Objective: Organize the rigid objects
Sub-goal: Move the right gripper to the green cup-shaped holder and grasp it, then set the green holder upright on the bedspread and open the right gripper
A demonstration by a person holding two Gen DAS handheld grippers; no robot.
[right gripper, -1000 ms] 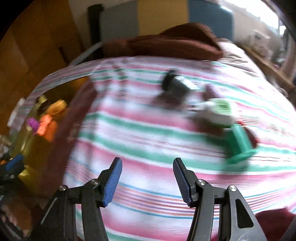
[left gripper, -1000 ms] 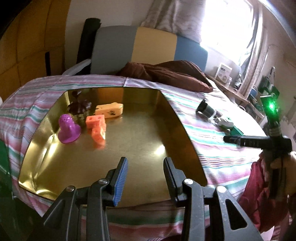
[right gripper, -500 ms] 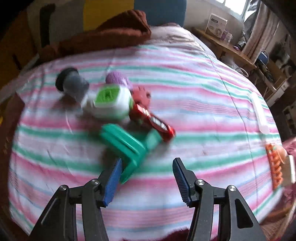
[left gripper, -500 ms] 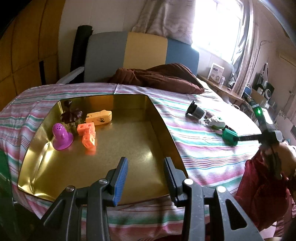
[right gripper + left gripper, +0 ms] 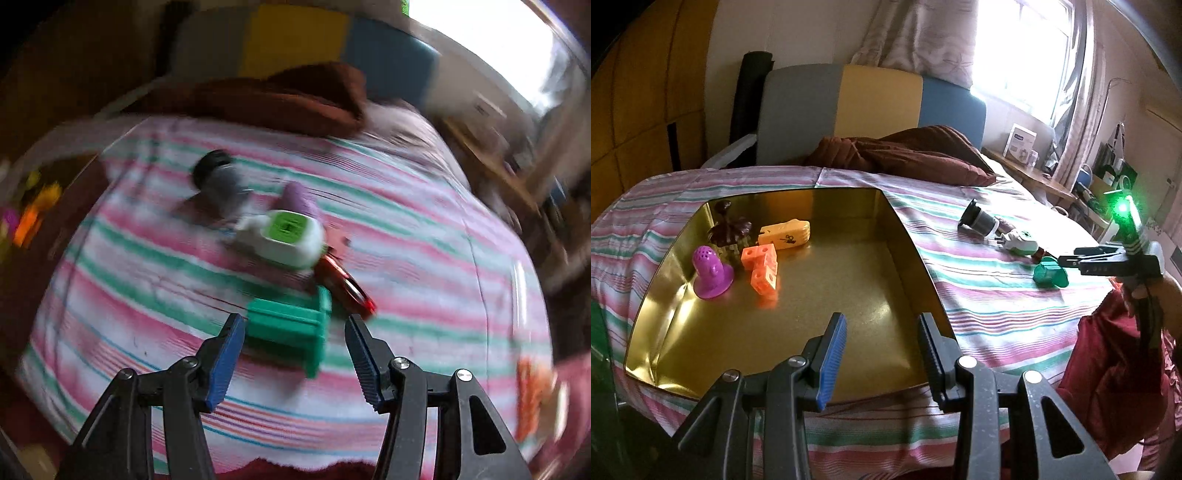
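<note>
A gold tray (image 5: 849, 295) lies on the striped bed and holds a purple piece (image 5: 711, 271), orange blocks (image 5: 761, 267), a yellow piece (image 5: 785, 232) and a dark figure (image 5: 728, 227). My left gripper (image 5: 881, 349) is open and empty over the tray's near edge. My right gripper (image 5: 293, 356) is open, its jaws on either side of a green piece (image 5: 288, 328), not closed on it. Beyond lie a white and green plug (image 5: 284, 238), a red piece (image 5: 345, 282), a purple piece (image 5: 299, 197) and a black cylinder (image 5: 218, 177). The right gripper (image 5: 1071, 260) also shows in the left wrist view, by the green piece (image 5: 1049, 275).
A brown pillow (image 5: 908, 153) lies at the head of the bed by a grey, yellow and blue headboard (image 5: 871, 107). An orange item (image 5: 532, 395) lies at the bed's right edge. A shelf with boxes (image 5: 1023, 142) stands under the window.
My right gripper has swung and closed in on the green piece, which now sits between its jaws. The left gripper has stayed open over the tray's near edge.
</note>
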